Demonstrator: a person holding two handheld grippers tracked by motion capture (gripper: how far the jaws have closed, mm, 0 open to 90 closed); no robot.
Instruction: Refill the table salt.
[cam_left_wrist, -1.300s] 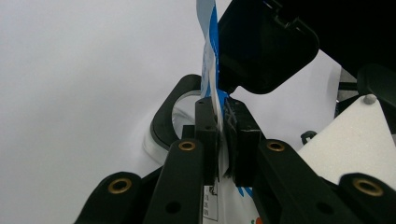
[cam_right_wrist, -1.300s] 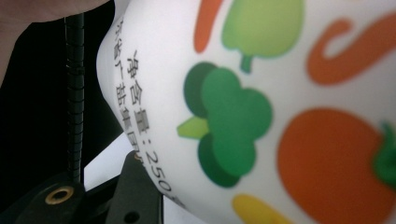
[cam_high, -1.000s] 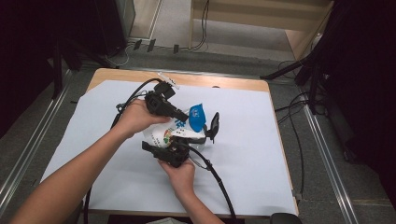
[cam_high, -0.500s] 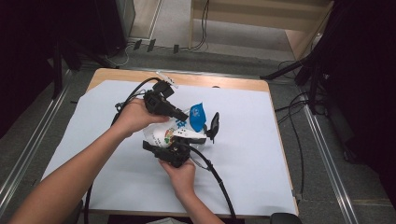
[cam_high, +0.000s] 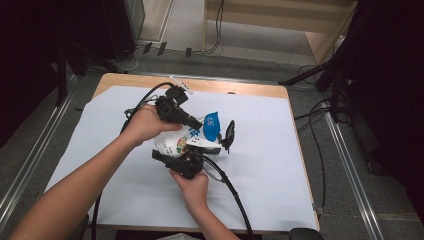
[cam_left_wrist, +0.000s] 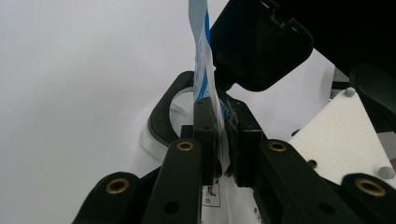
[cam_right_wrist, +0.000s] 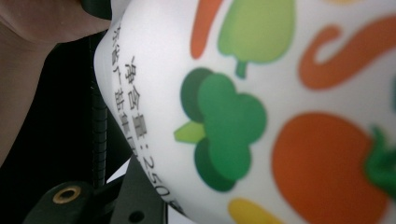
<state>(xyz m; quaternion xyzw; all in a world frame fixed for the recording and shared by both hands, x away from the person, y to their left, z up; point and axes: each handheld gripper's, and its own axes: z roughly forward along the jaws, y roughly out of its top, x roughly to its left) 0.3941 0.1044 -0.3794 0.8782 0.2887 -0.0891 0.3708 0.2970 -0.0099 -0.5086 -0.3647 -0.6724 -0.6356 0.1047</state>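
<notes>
High view is showing a person's two hands working over the middle of a table (cam_high: 260, 200) covered with white paper, a little toward its far edge. A white pouch (cam_high: 182, 142) printed with vegetables and capped by a blue top edge is being held above the paper between the two tools. The left gripper (cam_high: 200, 123) is reaching in from the far-left side, and in the left gripper view its jaws are pressing together on the thin blue-and-white top seam of the pouch (cam_left_wrist: 205, 84), the film standing upright between the pads. The right gripper (cam_high: 210, 150) is sitting at the near side of the pouch, with its cable trailing toward the near edge of the table. In the right gripper view the pouch's printed face (cam_right_wrist: 261, 112), with a green broccoli and orange shapes, is lying right against the camera, with one black jaw at the bottom left beneath it; whether those jaws are apart or clamped cannot be told. A black ring-shaped object (cam_high: 229, 135) is standing just beside the pouch's blue end, toward the table's right edge.
</notes>
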